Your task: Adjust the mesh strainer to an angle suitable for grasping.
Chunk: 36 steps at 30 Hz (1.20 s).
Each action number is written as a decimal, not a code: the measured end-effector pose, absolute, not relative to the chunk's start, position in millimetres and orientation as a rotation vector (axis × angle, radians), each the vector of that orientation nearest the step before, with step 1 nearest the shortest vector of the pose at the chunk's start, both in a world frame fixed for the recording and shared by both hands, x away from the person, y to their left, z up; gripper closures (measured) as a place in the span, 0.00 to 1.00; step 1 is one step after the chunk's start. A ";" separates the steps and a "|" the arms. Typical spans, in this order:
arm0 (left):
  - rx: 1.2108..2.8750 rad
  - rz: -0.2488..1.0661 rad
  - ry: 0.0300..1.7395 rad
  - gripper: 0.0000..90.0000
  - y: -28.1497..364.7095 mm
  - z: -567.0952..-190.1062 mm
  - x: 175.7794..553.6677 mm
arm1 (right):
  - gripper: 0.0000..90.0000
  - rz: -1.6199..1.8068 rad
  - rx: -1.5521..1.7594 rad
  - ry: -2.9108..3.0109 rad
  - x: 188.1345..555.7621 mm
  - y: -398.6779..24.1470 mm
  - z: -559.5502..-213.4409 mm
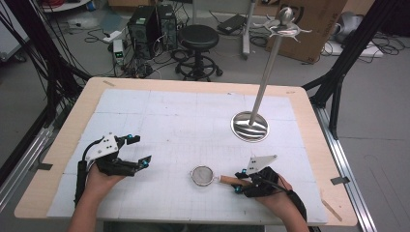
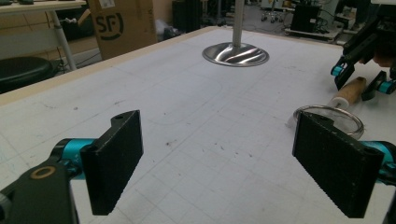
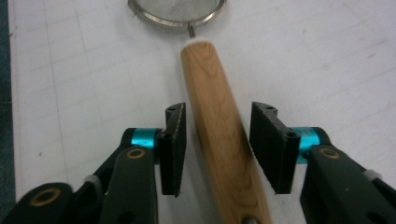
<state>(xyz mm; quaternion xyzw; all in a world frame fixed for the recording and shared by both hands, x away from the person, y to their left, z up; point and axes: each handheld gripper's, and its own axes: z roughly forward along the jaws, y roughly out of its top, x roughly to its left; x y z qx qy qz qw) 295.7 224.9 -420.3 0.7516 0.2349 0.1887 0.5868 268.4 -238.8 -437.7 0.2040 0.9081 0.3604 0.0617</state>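
A small metal mesh strainer [image 1: 202, 175] with a wooden handle [image 1: 227, 180] lies flat on the white mat near the table's front. My right gripper [image 1: 238, 182] straddles that handle; in the right gripper view the handle [image 3: 215, 107] runs between the pads with a thin gap on each side, so the right gripper [image 3: 217, 140] is open around it. The strainer's rim [image 3: 173, 18] lies just beyond. My left gripper [image 1: 141, 151] rests at the front left, wide open and holding nothing [image 2: 219, 163]. From there the strainer [image 2: 322, 108] shows past the right pad.
A tall metal stand with a round base [image 1: 249, 126] and hooked top [image 1: 286, 26] rises at the mat's back right. Beyond the table's far edge are a black stool [image 1: 198, 38], computer towers [image 1: 152, 26] and a cardboard box [image 1: 314, 24].
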 end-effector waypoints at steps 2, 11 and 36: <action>1.753 0.439 0.548 0.19 224.3 -420.2 295.4 | 0.68 1.096 0.598 2.745 268.2 -238.6 -439.1; 1.756 0.441 0.546 0.19 224.3 -418.7 294.8 | 0.73 1.107 0.537 2.750 270.2 -232.0 -439.5; 1.739 0.442 0.541 0.19 226.1 -415.2 293.2 | 0.76 1.081 0.307 2.816 301.9 -150.2 -436.1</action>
